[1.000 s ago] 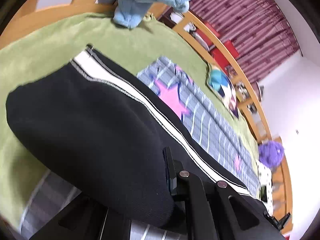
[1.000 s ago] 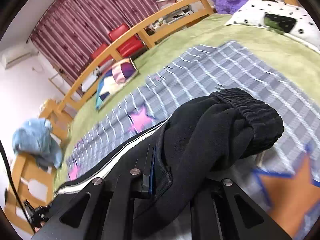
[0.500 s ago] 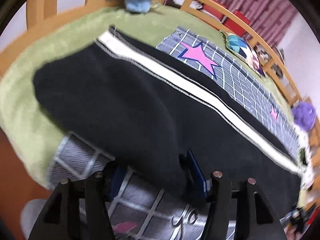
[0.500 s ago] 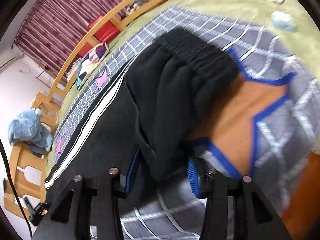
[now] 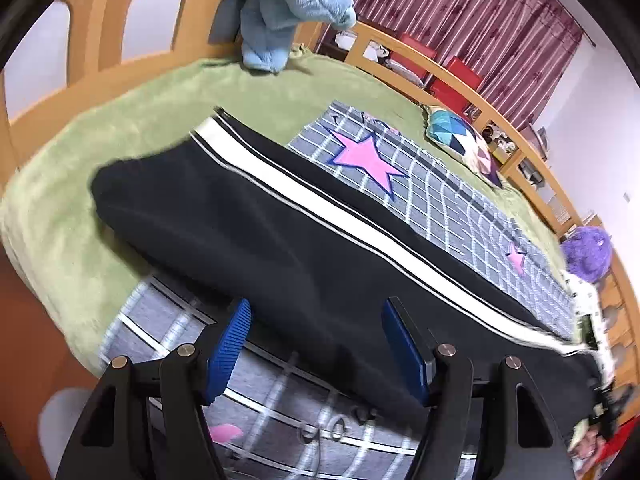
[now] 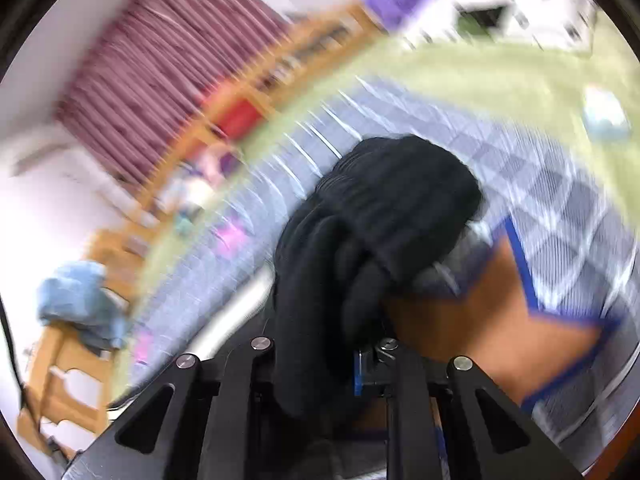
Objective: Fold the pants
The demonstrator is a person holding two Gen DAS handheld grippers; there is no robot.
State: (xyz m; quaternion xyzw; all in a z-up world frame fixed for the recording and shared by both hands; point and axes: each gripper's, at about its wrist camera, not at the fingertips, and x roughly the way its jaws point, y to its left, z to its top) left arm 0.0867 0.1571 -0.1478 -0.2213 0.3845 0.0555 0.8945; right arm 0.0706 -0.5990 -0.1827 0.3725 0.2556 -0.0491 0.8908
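— Where are the black pants [image 5: 280,240] seen?
— Laid along the bed's [image 5: 100,128] near edge. The left tool [image 5: 316,344] is spread wide; bunched waistband fabric is being clamped by the closing right tool [image 6: 320,360].

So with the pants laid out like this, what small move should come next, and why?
Probably close the left gripper on the near edge of the black pants: its blue pads stand open, the cloth between them unpinched, while the right gripper is closing on the bunched waistband end. Both ends need holding before a fold.
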